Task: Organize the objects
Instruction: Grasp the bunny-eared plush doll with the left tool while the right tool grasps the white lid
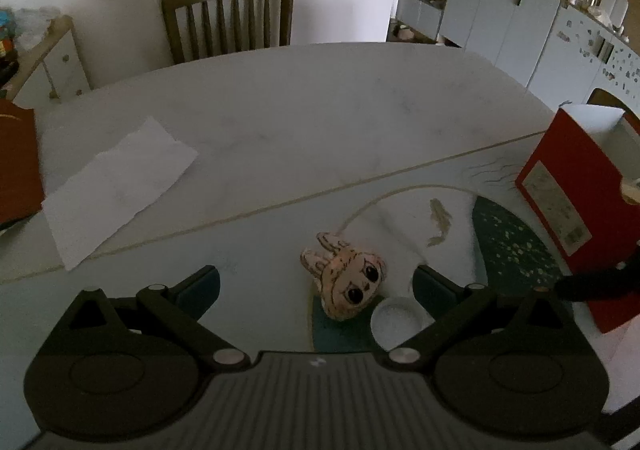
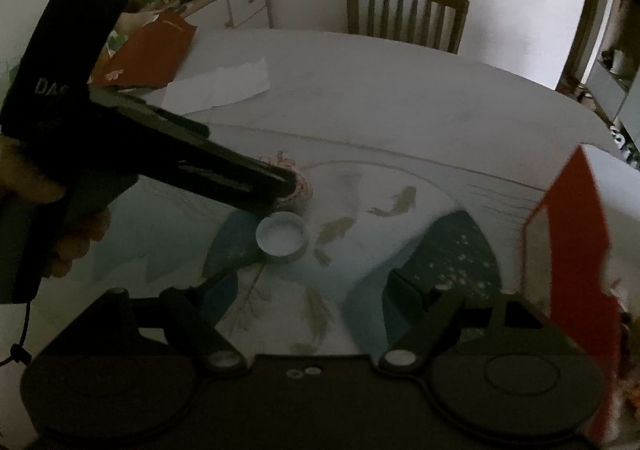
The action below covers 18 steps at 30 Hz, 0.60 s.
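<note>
Two grippers, the left gripper (image 1: pixel 316 286) and the right gripper (image 2: pixel 308 290), hang spread and empty above one small doll head (image 1: pixel 344 284), one white cap (image 1: pixel 396 320) and one red box (image 1: pixel 576 201).

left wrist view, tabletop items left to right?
dark red folder → white paper sheet → plush toy head → small white cap → red box
</note>
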Each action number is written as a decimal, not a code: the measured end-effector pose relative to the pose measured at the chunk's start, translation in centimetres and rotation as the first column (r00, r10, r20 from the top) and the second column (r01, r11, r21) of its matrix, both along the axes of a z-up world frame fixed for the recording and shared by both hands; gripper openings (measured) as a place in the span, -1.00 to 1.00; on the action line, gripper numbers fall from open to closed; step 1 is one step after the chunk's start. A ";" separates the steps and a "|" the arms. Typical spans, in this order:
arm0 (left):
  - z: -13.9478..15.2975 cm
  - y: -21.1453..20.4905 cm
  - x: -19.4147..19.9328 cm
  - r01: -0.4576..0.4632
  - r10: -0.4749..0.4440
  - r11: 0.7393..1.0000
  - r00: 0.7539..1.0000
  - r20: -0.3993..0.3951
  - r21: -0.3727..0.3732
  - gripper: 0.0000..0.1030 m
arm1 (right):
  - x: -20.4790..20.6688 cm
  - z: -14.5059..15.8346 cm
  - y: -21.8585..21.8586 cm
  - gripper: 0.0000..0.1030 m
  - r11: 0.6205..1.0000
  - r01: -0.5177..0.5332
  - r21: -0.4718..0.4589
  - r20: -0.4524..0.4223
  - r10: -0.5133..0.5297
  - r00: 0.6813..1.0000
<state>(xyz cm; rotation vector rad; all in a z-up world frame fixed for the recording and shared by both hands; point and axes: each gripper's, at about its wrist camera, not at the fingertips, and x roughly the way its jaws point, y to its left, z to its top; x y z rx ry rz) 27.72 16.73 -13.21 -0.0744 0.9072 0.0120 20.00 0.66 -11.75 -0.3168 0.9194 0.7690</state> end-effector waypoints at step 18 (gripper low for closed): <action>-3.2 0.2 3.1 -0.017 0.015 0.999 0.999 -0.051 -0.047 0.99 | 2.1 -4.1 4.2 0.51 0.999 -0.035 -0.019 -0.017 0.035 0.999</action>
